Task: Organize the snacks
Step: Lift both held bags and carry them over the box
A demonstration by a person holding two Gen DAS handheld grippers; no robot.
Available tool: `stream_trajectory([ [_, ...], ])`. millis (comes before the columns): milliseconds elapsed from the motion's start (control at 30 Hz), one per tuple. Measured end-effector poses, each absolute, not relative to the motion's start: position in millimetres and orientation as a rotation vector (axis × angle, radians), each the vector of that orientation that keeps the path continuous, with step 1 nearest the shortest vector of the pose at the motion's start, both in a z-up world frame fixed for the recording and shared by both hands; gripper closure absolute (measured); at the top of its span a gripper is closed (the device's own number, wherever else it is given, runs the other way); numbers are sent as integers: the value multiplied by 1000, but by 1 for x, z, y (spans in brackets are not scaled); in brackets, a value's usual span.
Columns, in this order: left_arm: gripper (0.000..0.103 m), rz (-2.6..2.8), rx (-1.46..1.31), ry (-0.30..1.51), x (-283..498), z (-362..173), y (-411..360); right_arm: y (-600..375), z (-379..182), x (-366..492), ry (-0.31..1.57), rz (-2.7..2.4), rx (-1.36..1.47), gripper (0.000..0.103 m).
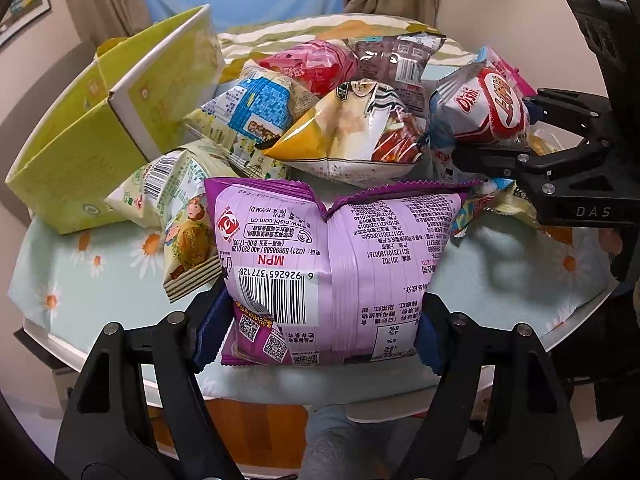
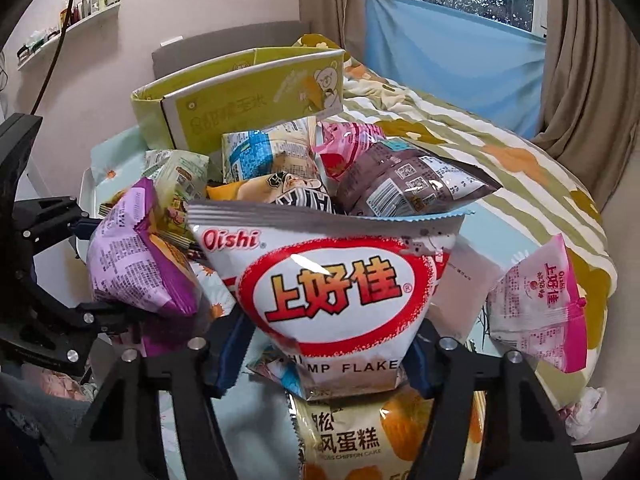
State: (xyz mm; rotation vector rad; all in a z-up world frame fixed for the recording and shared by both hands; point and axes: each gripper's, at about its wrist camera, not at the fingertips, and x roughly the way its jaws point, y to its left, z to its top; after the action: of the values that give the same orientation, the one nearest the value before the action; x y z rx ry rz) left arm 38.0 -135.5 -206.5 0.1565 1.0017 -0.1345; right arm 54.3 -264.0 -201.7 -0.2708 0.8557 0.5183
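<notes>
Left hand-held gripper (image 1: 326,328), bottom centre of its own view: clamped on a purple bag (image 1: 336,268), blue pads (image 1: 212,328) pressing both sides, back panel with barcode facing the camera, bag raised above the desk (image 1: 80,280) and its daisy-print cloth. Same bag at the left edge of the right view (image 2: 136,256), held between black fingers.

Right hand-held gripper (image 2: 324,356), bottom centre of its view: clamped on a white-and-red Oishi bag (image 2: 332,280), squeezed at its lower end, top seam flaring wide. Seen also at the right of the left view (image 1: 484,108), pinched by the black jaws entering from the right edge.

Behind both, in the middle of each view: a pile of snack bags on the desk — yellow bag (image 1: 344,132), blue-and-cream bag (image 1: 252,112), red bag (image 1: 316,64), brown bag (image 1: 396,60), pale green bag (image 1: 176,208) leaning at the lower left of the pile.

Upper left of the left view: open yellow-green box (image 1: 80,128), tilted, just beside the pile. Lower centre of the right view: cake packet (image 2: 360,440) lying under the Oishi bag. Right of that view: pink bag (image 2: 544,304) at the desk edge, bed (image 2: 500,152) beyond.
</notes>
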Motion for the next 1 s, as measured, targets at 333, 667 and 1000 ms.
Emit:
stream_trajectory([
  [333,29,-172,147,949,32,-171,-150,-271,-156,38,814,490,-221,49],
  [667,29,-137,135,819,27,-103,-140,-274,-92,28,743,525,-132,49],
  [1000,29,-23,81,690,48,-37,-69,-237,-32,42,692,499,-102,49],
])
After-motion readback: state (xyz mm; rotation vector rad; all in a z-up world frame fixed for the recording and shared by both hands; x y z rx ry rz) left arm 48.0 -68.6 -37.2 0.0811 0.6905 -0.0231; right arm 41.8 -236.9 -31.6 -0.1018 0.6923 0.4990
